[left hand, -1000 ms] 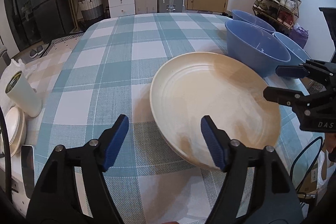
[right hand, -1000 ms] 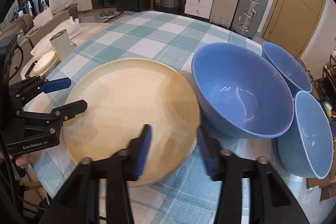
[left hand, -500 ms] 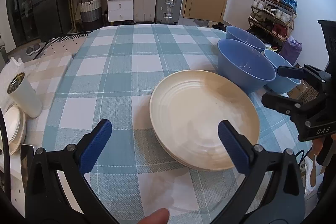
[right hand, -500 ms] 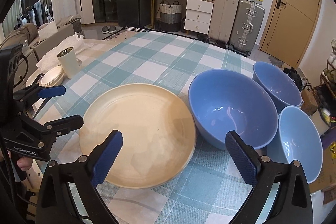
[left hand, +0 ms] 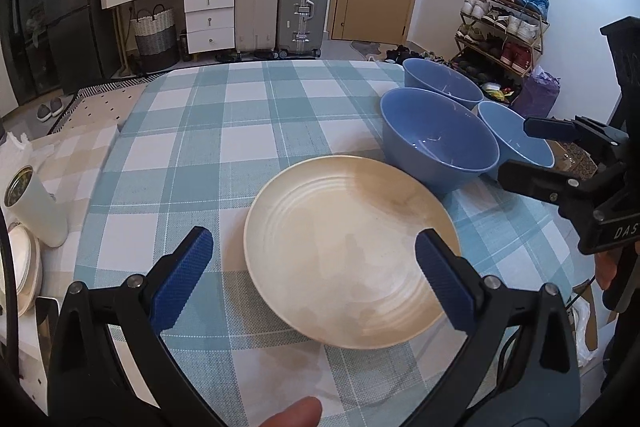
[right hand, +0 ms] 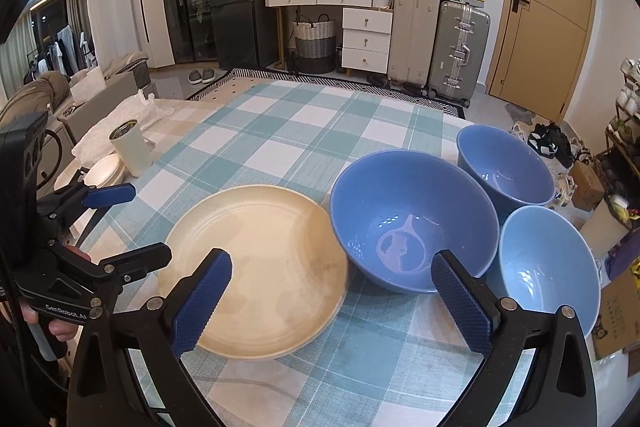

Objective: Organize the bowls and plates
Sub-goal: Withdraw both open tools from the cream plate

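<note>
A wide cream plate [left hand: 348,251] [right hand: 256,267] lies flat on the checked tablecloth. To its right stand three blue bowls: a large one [left hand: 436,143] [right hand: 412,215] touching the plate's rim, a far one [left hand: 440,83] [right hand: 504,163], and a paler one [left hand: 516,147] [right hand: 548,263] near the table edge. My left gripper [left hand: 312,247] hovers open above the plate's near-left side, holding nothing. My right gripper [right hand: 332,263] hangs open above the gap between plate and large bowl, also holding nothing. Each gripper shows in the other's view, the left gripper [right hand: 148,223] and the right gripper [left hand: 516,149].
A white tumbler [left hand: 34,207] [right hand: 130,147] and a stack of small white plates [left hand: 20,267] [right hand: 104,171] sit on a side surface left of the table. A cardboard box [right hand: 616,311] stands past the right table edge. A fingertip [left hand: 296,415] shows at the bottom.
Both grippers have spread their jaws wide and lifted up and back from the cream plate. The plate and the bowls stay where they were on the table.
</note>
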{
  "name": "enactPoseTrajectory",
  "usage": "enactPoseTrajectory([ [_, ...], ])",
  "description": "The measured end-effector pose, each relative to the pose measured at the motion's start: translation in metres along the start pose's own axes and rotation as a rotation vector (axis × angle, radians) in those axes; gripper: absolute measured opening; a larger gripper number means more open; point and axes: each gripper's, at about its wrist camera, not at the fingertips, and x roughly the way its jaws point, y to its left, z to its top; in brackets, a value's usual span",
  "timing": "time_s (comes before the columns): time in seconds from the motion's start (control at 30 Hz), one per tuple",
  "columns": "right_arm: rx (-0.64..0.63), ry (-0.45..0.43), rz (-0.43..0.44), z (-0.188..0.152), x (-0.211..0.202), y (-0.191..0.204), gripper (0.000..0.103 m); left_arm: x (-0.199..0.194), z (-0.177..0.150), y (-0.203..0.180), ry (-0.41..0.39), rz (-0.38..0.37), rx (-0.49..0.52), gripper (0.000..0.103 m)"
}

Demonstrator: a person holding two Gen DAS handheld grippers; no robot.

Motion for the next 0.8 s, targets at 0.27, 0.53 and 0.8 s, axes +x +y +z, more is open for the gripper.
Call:
enactPoseTrajectory([
  [0.27,-0.003,-0.022,-0.016,0.009,-0.017,-0.011,0.102,-0.002,0.017,-0.021,-0.016,-0.011,0.038,0.101],
  [0.53,0.008,-0.045,-0.014,0.017,-0.034,-0.025,0.102,-0.001,0.036,-0.037,-0.032,-0.015,0.059,0.101],
  [0.8,0.032,-0.073,-0.029,0.025,-0.054,-0.047,0.102,0.006,0.055,-0.057,-0.040,-0.018,0.088,0.101],
])
